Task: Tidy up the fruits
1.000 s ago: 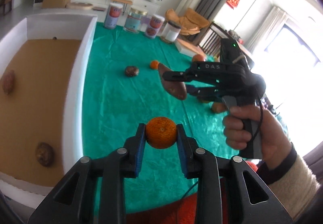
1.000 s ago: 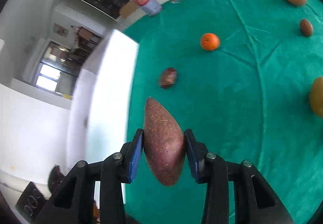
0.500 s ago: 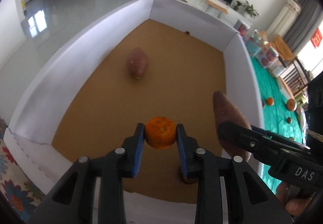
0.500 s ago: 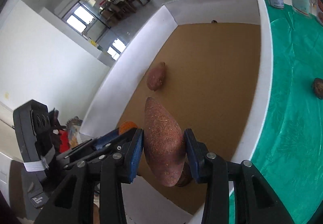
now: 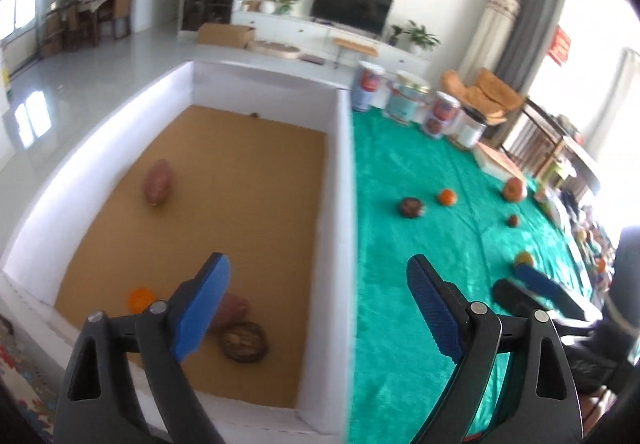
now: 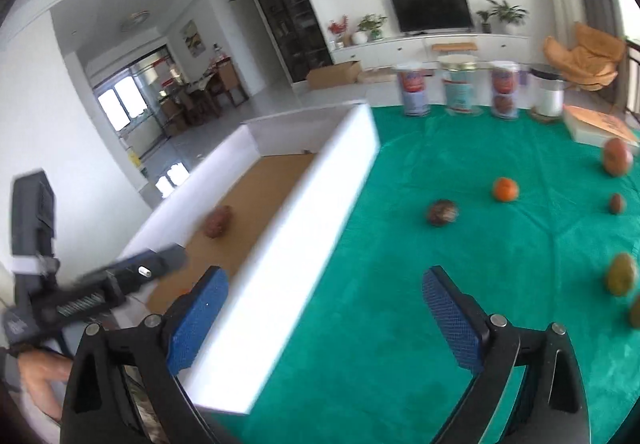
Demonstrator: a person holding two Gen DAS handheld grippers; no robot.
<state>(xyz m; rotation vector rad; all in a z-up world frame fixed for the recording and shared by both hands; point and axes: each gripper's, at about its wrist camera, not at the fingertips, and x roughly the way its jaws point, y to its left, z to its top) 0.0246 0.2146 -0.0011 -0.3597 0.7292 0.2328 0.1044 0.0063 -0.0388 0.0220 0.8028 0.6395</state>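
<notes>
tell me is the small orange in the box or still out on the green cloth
In the box. One small orange lies on the brown floor of the white box, near its front corner. Another orange remains on the green cloth.

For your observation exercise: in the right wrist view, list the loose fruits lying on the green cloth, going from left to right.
Dark brown round fruit → orange tangerine → yellow-green fruit. The fruits nearest the right edge overlap in order, so they are left out.

White walls, glossy pale floor [image 5: 120,55], wall television [image 6: 430,9], bright windows.
</notes>
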